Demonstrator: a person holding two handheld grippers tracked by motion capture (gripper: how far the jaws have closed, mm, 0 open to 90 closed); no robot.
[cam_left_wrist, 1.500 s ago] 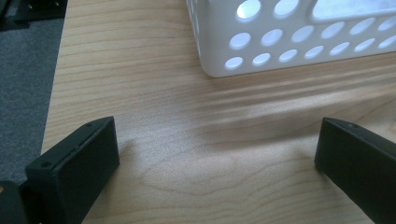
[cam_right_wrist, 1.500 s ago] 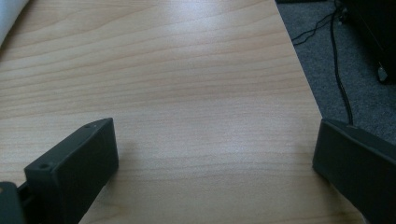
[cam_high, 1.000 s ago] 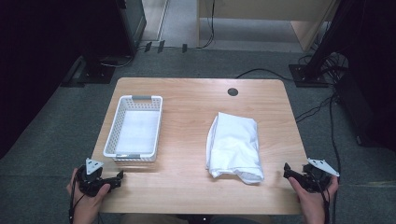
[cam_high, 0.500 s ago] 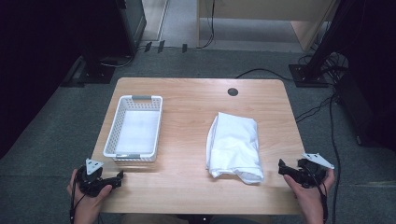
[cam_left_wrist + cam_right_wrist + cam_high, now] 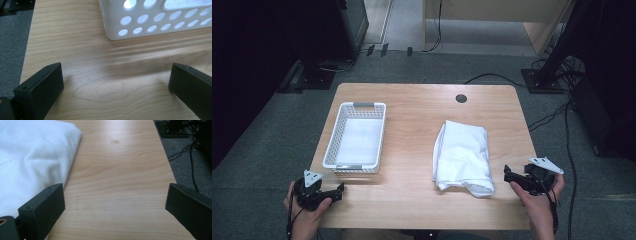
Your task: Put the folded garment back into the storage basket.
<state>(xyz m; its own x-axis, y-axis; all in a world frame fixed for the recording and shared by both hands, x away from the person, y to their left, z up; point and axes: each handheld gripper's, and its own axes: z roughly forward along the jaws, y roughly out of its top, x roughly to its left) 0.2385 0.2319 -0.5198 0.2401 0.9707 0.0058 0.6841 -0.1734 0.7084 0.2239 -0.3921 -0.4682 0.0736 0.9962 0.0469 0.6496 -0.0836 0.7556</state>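
One wooden bench [image 5: 412, 112], rectangular with rounded corners and a pale grain, carries two white things on grey carpet. One folded cloth [image 5: 462, 156], soft and creased, lies on the right half of the bench, its near corner close to the right gripper [image 5: 508, 175] but apart from it. One plastic basket [image 5: 341, 136], rectangular and perforated with rows of round holes, sits on the left half, a grey grip at its far rim and a white sheet lining its floor. One small dark round hole [image 5: 461, 98] marks the bench's far edge. Two black grippers wait at the near corners, each in a hand and each topped by a grey three-cornered plate. The left gripper [image 5: 339, 189] rests just in front of the basket's near wall; its fingers [image 5: 42, 85] are spread wide over bare wood. The right gripper's fingers [image 5: 45, 205] are likewise spread wide, the cloth's edge just beside the left one.
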